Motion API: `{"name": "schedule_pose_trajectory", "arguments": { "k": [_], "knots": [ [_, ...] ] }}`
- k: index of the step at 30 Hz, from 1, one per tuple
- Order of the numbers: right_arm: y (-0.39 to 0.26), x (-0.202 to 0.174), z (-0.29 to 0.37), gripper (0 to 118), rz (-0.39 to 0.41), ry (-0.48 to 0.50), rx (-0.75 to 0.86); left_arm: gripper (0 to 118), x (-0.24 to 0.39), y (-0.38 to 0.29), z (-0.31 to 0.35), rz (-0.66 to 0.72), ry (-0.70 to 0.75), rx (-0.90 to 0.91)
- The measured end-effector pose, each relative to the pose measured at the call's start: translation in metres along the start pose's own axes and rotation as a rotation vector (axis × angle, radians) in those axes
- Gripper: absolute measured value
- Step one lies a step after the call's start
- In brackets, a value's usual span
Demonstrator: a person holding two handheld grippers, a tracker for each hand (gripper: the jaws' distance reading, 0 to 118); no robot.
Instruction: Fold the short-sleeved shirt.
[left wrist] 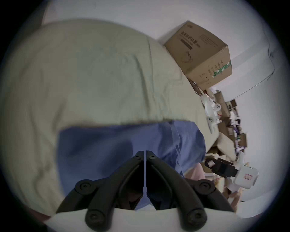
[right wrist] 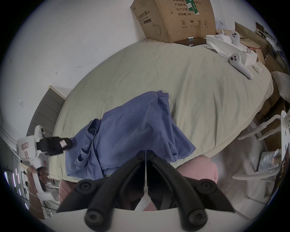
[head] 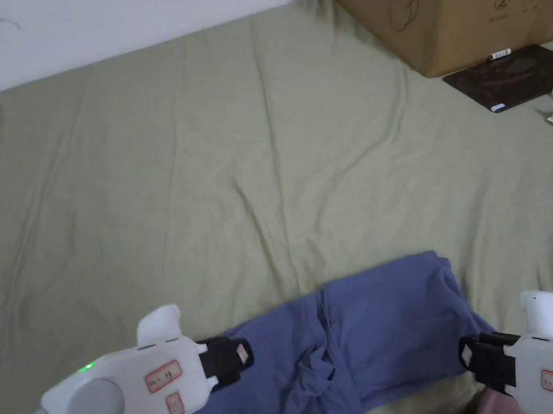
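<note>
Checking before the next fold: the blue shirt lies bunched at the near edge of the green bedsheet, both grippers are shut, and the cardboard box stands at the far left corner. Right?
Not quite. The cardboard box stands at the far right corner, as the head view shows. The rest holds: the blue shirt lies bunched at the near edge of the green bedsheet, and the left gripper and right gripper are shut.

Soft, even indoor light; fisheye gripper views dark-cornered, the left perhaps motion-blurred.

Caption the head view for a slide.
Two shut grippers, left and right, flank a rumpled blue shirt on a green bedsheet.
</note>
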State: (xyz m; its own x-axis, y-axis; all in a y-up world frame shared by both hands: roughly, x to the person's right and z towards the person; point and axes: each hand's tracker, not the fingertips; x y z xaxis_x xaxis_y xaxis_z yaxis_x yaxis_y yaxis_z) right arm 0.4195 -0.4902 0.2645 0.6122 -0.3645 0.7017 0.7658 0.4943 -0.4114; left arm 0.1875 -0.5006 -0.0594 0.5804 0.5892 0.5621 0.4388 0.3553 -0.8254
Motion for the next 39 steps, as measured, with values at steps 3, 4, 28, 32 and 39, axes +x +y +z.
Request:
{"name": "schedule_pose_trajectory", "arguments": {
  "k": [3,4,28,32,39],
  "knots": [
    [0.0,0.0,-0.002,2,-0.008,0.005,-0.003,2,0.017,-0.021,-0.031,-0.057,-0.004,-0.116],
    [-0.001,0.0,-0.001,2,-0.012,0.008,-0.002,2,0.027,-0.029,-0.041,-0.095,0.005,-0.149],
    [0.009,-0.035,-0.008,2,0.075,0.012,-0.027,116,-0.133,-0.03,0.073,0.328,-0.22,0.106],
    [0.011,-0.049,-0.015,2,0.087,0.036,-0.042,116,-0.134,-0.041,0.059,0.42,-0.325,0.053],
    [0.014,-0.068,-0.021,2,0.137,0.055,-0.068,61,-0.183,-0.027,0.005,0.535,-0.517,0.003]
  ]
}}
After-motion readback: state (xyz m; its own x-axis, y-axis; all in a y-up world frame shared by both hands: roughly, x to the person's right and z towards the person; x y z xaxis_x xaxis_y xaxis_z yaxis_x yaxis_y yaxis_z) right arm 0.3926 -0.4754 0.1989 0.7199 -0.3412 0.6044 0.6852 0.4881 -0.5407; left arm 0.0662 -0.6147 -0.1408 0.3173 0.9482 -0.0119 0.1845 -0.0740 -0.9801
